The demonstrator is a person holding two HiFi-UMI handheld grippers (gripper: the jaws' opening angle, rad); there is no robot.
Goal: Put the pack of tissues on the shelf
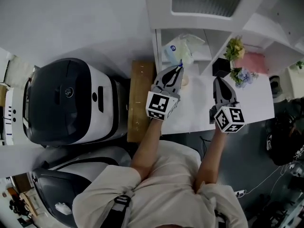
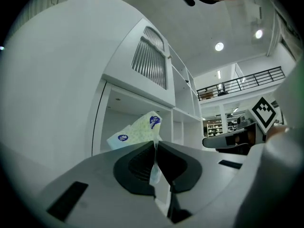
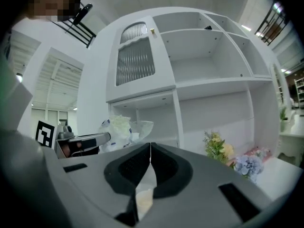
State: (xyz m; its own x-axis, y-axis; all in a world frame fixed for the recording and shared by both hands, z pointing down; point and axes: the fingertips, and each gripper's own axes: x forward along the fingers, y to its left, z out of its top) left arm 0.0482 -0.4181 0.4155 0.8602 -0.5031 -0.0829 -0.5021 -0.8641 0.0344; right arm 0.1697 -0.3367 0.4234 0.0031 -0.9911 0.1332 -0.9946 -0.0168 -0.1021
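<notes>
The pack of tissues (image 1: 178,49), pale with blue round labels, hangs in front of the low left compartment of the white shelf (image 1: 156,46). My left gripper (image 1: 179,71) is shut on the pack's wrapper edge, which shows as a thin film pinched between the jaws in the left gripper view (image 2: 156,144); the pack (image 2: 135,132) stands tilted beyond the tips. My right gripper (image 1: 219,80) is to the right over the white counter, shut with nothing in it (image 3: 150,147). From the right gripper view the pack (image 3: 118,126) and the left gripper show at the left.
A black pot (image 1: 221,66) with yellow flowers (image 1: 235,48) and blue flowers (image 1: 243,76) stands at the shelf's foot right of my right gripper. The white counter (image 1: 199,109) lies beneath both grippers. A wooden board (image 1: 141,99) and black-and-white machines (image 1: 66,101) are at left.
</notes>
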